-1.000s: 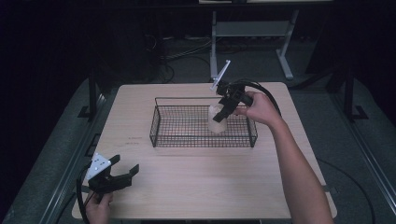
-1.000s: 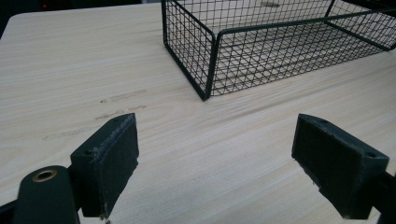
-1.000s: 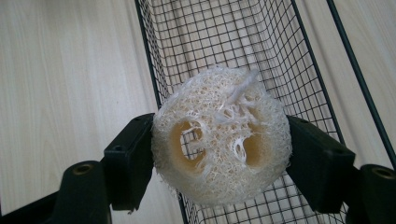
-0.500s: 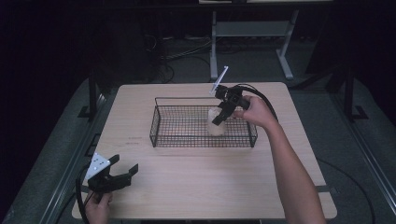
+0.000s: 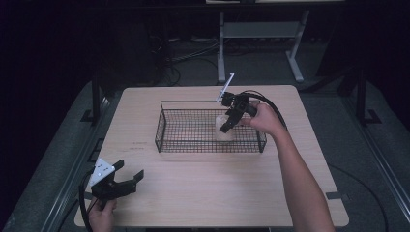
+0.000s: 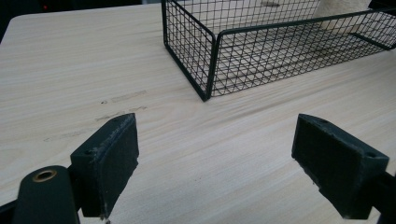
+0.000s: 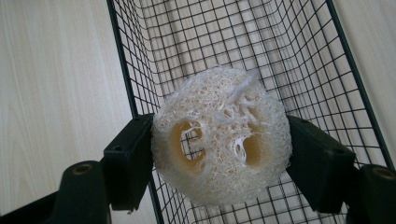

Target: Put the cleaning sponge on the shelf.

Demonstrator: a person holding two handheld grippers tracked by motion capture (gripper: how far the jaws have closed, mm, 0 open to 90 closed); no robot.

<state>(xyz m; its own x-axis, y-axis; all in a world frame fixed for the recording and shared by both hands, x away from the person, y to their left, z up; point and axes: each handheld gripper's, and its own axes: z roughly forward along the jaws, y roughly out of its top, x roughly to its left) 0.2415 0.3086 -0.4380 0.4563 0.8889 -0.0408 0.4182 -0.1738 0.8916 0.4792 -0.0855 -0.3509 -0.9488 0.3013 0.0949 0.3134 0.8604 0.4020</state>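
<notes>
From the high view, the black rectangular wire-mesh basket [image 5: 211, 126] sits near the middle of the pale wooden table [image 5: 203, 188], and the right gripper [image 5: 227, 126] is dipped into its right part with a pale, roundish loofah sponge slice [image 5: 223, 131] clamped in its jaws, low inside the basket. The left gripper [image 5: 124, 178] hangs over the table's near left corner, well apart from the basket, jaws spread wide with nothing in them; the white plate on top of it has tiny marks I can't read. In the left gripper view, both black pads [image 6: 108, 161] stand far apart over bare wood, the basket's corner [image 6: 205, 70] sits ahead, and there's a faint scuffed patch on the table that might be print, too smeared to make out. In the right gripper view, the loofah slice [image 7: 219, 135] is squeezed between the two pads [image 7: 130, 158], holes facing the camera, with the basket's mesh floor [image 7: 243, 42] right behind it. No brand anywhere.
</notes>
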